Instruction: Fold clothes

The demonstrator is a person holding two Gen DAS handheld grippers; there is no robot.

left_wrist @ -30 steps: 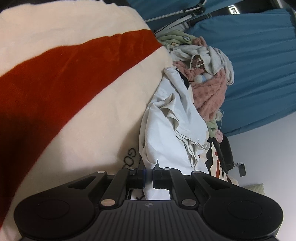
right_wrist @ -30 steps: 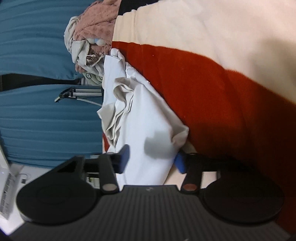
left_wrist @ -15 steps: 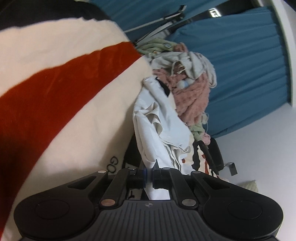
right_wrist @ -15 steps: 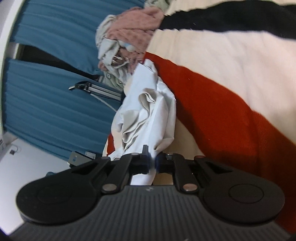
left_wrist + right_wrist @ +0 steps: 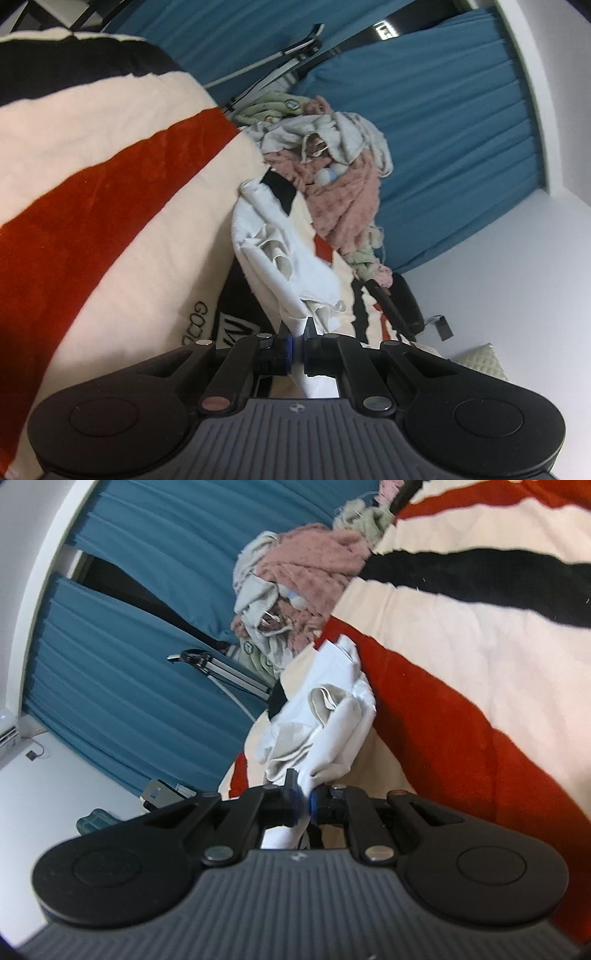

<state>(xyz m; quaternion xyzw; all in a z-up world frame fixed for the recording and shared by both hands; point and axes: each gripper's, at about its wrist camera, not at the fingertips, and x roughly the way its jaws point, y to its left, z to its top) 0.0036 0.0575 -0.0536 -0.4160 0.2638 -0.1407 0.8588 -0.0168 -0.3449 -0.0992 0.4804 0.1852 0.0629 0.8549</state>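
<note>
A crumpled white garment (image 5: pixel 273 254) stretches away from my left gripper (image 5: pixel 295 343), which is shut on one edge of it. The same white garment (image 5: pixel 328 716) runs from my right gripper (image 5: pixel 303 805), also shut on its cloth. The cloth hangs bunched between both grippers, lifted off a cream, red and black striped blanket (image 5: pixel 110 206). The garment's far end still rests on the blanket (image 5: pixel 461 672) beside the clothes pile.
A pile of clothes (image 5: pixel 340 173) with a pink fleece and grey pieces lies at the blanket's far edge (image 5: pixel 295 572). Blue curtains (image 5: pixel 443 129) hang behind it, with a metal stand (image 5: pixel 221 672) in front. A white wall (image 5: pixel 517 288) is to the side.
My right gripper has closed on the white garment's edge. Both grippers have risen and rolled, lifting the garment; more curtain and wall show, and the blanket sits farther away.
</note>
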